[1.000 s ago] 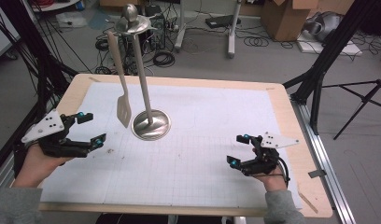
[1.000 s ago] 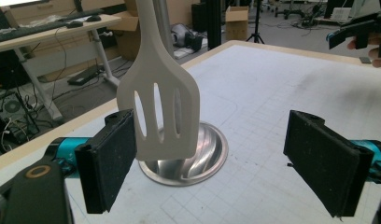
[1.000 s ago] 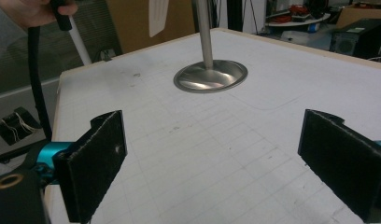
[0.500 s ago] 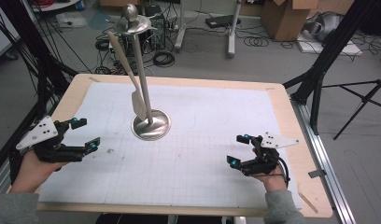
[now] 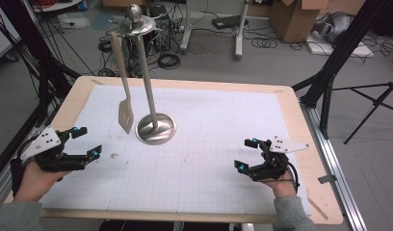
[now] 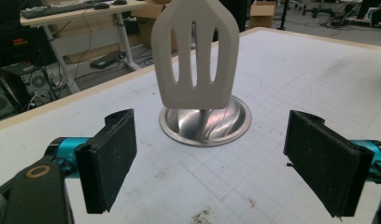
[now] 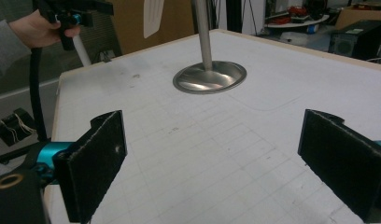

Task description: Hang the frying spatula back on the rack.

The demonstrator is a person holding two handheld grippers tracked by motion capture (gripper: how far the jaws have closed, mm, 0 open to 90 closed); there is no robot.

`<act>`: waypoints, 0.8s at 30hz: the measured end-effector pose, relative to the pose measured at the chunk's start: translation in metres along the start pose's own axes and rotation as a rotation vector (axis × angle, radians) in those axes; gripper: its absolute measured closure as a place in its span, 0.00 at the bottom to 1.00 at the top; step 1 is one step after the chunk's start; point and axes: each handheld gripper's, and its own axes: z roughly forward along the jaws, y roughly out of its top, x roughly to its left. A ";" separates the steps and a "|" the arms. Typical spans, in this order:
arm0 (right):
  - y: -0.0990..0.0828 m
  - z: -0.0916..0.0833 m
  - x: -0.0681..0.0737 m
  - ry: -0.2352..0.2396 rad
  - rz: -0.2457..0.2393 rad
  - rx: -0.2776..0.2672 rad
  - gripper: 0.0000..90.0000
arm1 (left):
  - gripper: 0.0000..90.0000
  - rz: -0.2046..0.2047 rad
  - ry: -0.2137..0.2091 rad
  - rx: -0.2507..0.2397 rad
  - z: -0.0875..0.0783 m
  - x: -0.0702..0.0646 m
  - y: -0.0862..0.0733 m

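Observation:
A steel stand [image 5: 156,129] with a round base and a tall pole rises from the white mat. A pale slotted spatula [image 5: 125,115] hangs from the hook plate at its top, the blade just left of the base and above the mat. My left gripper [image 5: 88,141] is open at the mat's left edge, apart from the blade. In the left gripper view the spatula [image 6: 198,56] hangs ahead of the open gripper [image 6: 226,163], in front of the base [image 6: 205,123]. My right gripper [image 5: 246,154] stands open near the right front; its own view shows the gripper [image 7: 212,168] empty, the base [image 7: 209,77] beyond.
The white gridded mat [image 5: 209,159] covers most of the wooden table [image 5: 310,144]. Black tripod legs [image 5: 329,82] stand off the right edge, with cables and boxes on the floor beyond. The right gripper view catches the other hand [image 7: 34,28] at the far left.
The spatula swung in toward the pole half a second ago and now hangs left of it again. My left gripper drew back slightly toward the near edge. The right gripper stayed put.

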 end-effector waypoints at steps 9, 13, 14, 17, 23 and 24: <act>0.000 0.000 0.000 0.001 0.007 0.001 0.08 | 0.20 -0.014 0.032 0.027 -0.006 0.003 -0.020; 0.000 -0.001 -0.001 -0.010 0.007 -0.006 0.08 | 0.19 -0.020 0.031 0.011 -0.010 0.003 -0.022; 0.000 -0.001 -0.001 -0.011 0.008 -0.007 0.08 | 0.19 -0.022 0.033 0.010 -0.010 0.003 -0.023; 0.000 -0.002 -0.001 -0.017 0.004 -0.012 0.08 | 0.19 -0.036 0.033 -0.006 -0.012 0.004 -0.024; 0.000 -0.002 -0.004 -0.040 0.010 -0.021 0.08 | 0.18 -0.062 0.045 -0.027 -0.018 0.006 -0.025; 0.000 -0.003 -0.004 -0.044 0.012 -0.020 0.08 | 0.18 -0.067 0.050 -0.028 -0.019 0.007 -0.025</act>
